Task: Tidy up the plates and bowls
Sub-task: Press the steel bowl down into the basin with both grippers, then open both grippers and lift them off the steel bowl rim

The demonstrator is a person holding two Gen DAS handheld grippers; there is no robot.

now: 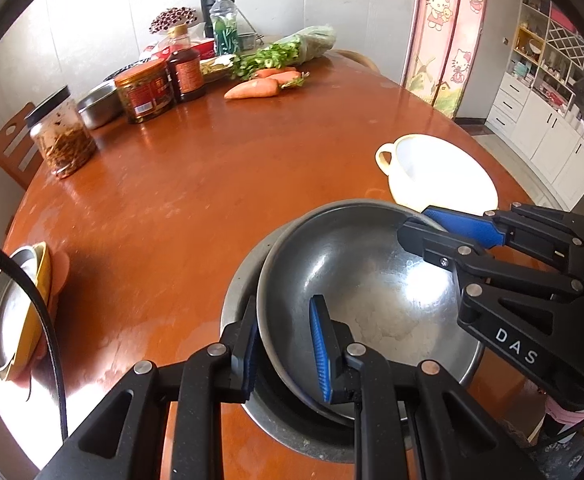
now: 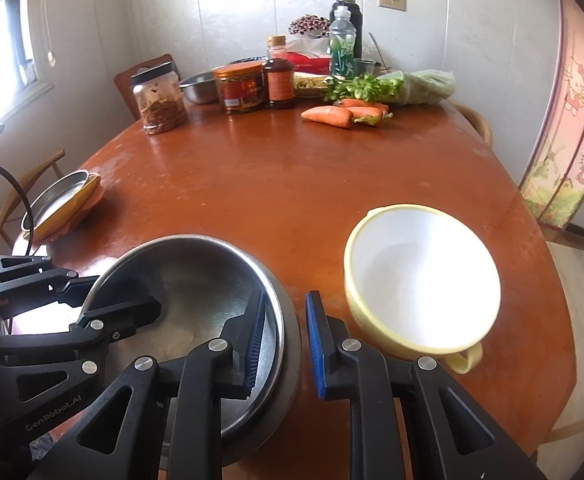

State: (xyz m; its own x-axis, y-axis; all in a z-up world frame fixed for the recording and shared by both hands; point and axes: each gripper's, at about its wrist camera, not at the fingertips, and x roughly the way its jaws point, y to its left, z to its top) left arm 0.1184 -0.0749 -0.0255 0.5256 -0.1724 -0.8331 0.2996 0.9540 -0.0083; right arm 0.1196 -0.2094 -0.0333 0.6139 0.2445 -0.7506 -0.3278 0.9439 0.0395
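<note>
1. Steel already sits inside steel: a smaller steel bowl (image 1: 355, 280) lies tilted in a wider steel basin (image 1: 236, 304) near the front edge of the wooden table (image 1: 180, 200), so the nesting looks begun but not settled, since the inner bowl leans against one side.
2. Left gripper (image 1: 284, 344) has its jaws narrow, one pad outside and one inside the near rim of the steel bowl, and appears to be pinching that rim.
3. Right gripper (image 2: 284, 344) straddles the far rims of the nested pair. A clear gap shows on the outer finger's side, so I judge it is not gripping; whether the inner pad touches the metal I cannot tell.
4. At the left edge of the table a metal plate (image 2: 58, 194) rests on a yellow dish (image 2: 80, 204), itself on an orange plate (image 2: 94, 200); that stack reads as finished.
5. Still loose is the cream bowl (image 2: 419, 276) with its handle, standing just beside the steel pair and apart from any stack.
6. Remaining, by my reading: seat the steel bowl level, then place the cream bowl with the others.
</note>
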